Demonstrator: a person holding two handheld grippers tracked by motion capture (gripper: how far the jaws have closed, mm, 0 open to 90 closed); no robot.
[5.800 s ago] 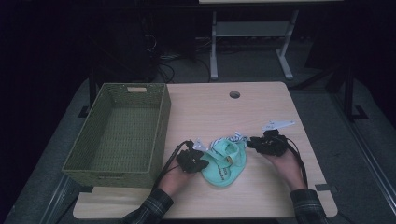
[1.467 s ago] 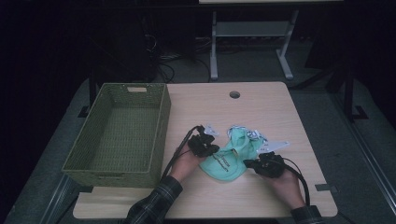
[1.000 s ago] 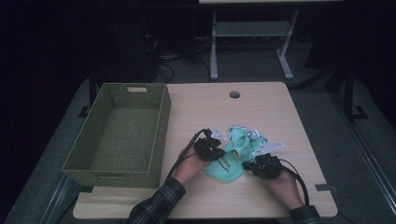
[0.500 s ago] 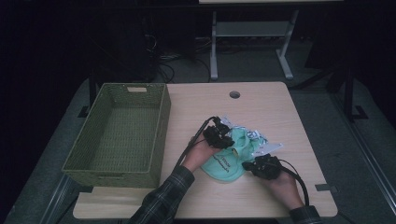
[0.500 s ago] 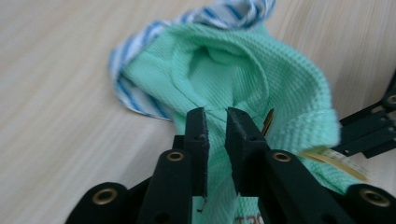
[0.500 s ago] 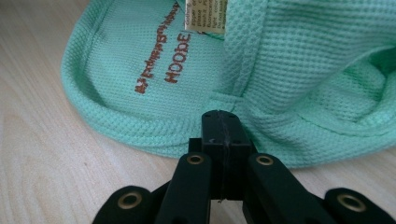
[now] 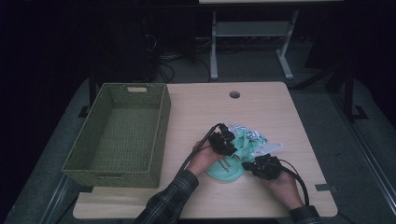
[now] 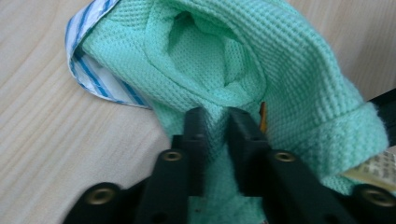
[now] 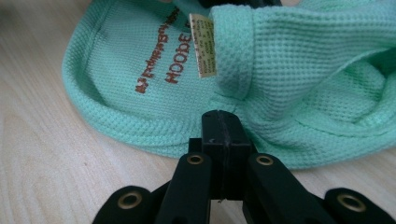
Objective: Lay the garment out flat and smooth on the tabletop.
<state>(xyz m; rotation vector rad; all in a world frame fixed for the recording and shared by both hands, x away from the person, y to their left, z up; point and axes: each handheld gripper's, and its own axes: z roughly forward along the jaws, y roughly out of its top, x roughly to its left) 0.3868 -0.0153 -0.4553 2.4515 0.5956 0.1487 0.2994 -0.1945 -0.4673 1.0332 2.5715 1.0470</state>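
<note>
On the pale wooden table (image 7: 261,112), right of centre and toward the person's edge, lies a mint-green waffle-knit garment (image 7: 232,164), crumpled, with a blue-and-white striped cloth (image 8: 91,77) showing beneath one edge of it in the left gripper view; a white printed fabric (image 7: 256,136) lies bunched just beyond it in the high view. Left gripper (image 7: 224,141): set at the far left edge of the garment, its hand and plaid sleeve (image 7: 170,200) coming in from below; in the left gripper view (image 8: 215,122) the two black jaws stand close together with a fold of the green knit pinched between them, the pads pressing on the cloth; these jaws have just been easing slightly apart and closing again, the fold remaining between them. Right gripper (image 7: 265,165): at the near right edge of the garment; in the right gripper view (image 9: 223,128) its jaws are brought fully together, pad against pad, their tips touching the garment's hem; whether any cloth is caught between them cannot be told. Brown printed lettering (image 9: 163,70) and a small sewn label (image 9: 202,44) mark the garment's surface in that view. A green woven basket (image 7: 161,121) stands at the table's left, well apart from the garment.
</note>
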